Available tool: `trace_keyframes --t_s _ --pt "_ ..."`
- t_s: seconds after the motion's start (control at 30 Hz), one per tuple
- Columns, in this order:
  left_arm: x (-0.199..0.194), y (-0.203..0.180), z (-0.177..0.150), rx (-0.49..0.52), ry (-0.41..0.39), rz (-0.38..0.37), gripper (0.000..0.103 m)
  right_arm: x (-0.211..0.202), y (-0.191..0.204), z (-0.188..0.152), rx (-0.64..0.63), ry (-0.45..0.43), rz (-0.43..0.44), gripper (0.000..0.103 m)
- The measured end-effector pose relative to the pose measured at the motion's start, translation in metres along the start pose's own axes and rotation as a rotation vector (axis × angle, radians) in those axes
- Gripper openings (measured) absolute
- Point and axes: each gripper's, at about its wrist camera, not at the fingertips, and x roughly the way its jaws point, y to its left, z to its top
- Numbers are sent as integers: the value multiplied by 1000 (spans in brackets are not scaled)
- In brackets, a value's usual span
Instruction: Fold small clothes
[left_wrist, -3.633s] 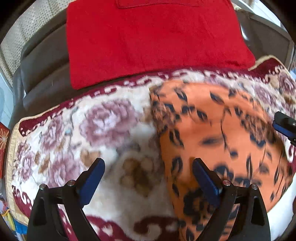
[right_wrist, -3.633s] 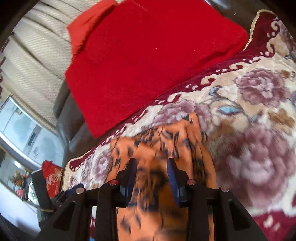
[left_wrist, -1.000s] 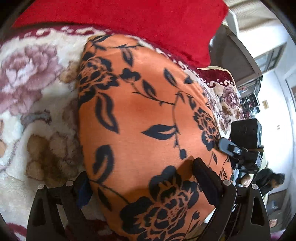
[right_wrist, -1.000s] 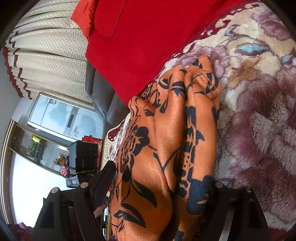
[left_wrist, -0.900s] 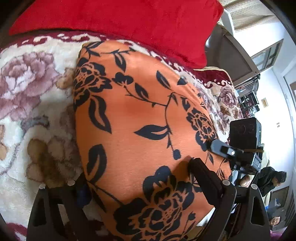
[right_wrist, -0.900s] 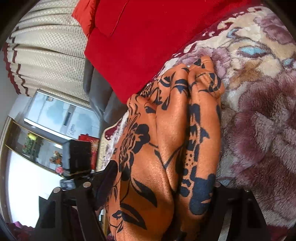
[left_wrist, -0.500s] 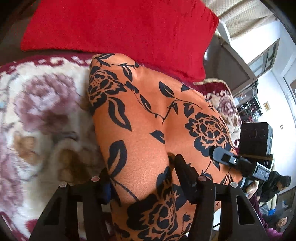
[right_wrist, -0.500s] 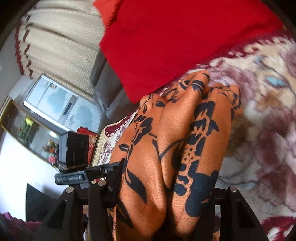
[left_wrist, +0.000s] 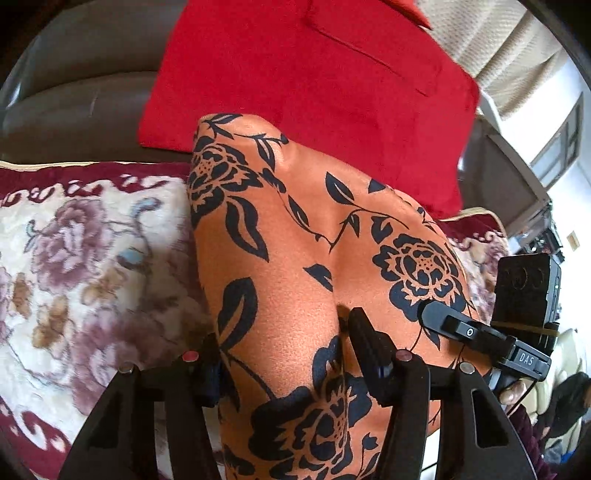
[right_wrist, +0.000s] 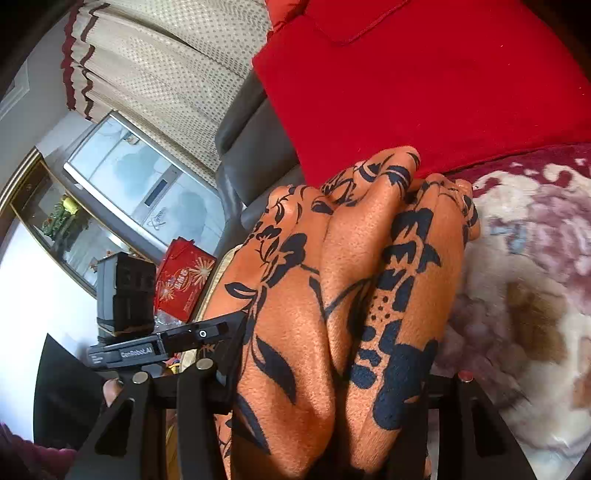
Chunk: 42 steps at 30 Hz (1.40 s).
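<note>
Garment (left_wrist: 295, 258), orange floral, pinched in left gripper (left_wrist: 288, 350) and right gripper (right_wrist: 325, 369), draped ahead onto blanket (left_wrist: 92, 258). Advise carrying both edges level, evenly, toward far hem.

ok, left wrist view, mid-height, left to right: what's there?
floral blanket → orange garment → right tool with its black camera block

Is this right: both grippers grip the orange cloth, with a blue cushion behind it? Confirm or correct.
Wrong in one respect: the cushion is red, not blue, as the left wrist view shows. The left gripper and right gripper do both grip the orange cloth.
</note>
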Motion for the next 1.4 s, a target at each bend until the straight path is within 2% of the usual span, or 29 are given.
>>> trace_keyframes --t_s 0.23,0.3,0.37,0.5,0.73,0.97,1.2,1.4 --pt "44 20 -5 -5 49 96 60 39 -27 -2 65 34 -32 54" --pt "61 25 -12 11 80 166 60 49 -38 -8 85 60 -52 54" --pt "67 19 -17 26 59 202 66 57 -45 -14 95 87 -63 54" --pt "67 1 -20 100 31 291 68 56 -50 -17 123 90 -61 56" --pt "54 -26 -23 214 -46 454 68 17 -32 -20 40 76 -169 58" --pt "21 -36 -25 242 -103 484 68 -27 0 -15 -69 24 -299 58" --pt "5 -36 -28 229 -133 500 68 -35 37 -11 -176 -21 -278 58" --pt "9 -23 -29 212 -122 527 68 -13 34 -22 -176 37 -262 56"
